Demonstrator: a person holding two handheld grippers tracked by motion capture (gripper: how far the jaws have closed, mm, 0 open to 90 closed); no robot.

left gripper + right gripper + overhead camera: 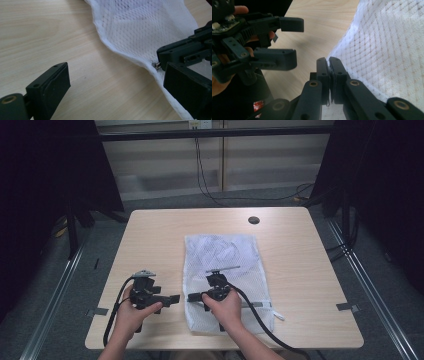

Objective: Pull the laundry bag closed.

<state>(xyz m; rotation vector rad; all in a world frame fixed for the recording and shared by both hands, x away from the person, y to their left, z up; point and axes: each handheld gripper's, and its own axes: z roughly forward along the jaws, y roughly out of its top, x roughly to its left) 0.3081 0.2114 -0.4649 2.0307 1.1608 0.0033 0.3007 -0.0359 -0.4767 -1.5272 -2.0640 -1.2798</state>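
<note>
A white mesh bag (222, 265) lies flat in the middle of the table (300, 260). My right gripper (191, 297) reaches leftward over the bag's near left edge. In the right gripper view its jaws (329, 61) are shut on that edge of the mesh bag (387, 50). The left gripper (175, 298) sits just left of the bag, pointing right at the right one. Its jaws stand wide open (116, 72) around bare table and the bag's edge (140, 35). A small metal piece (157, 65) shows at the edge beside the right gripper (185, 53). The open left gripper (287, 40) faces the right one.
A dark round hole (253, 220) sits in the tabletop near the far edge. A zip strip (260, 304) with a white tab (278, 316) runs along the bag's near right end. Cables trail from both grippers off the near edge. Black curtains flank the table.
</note>
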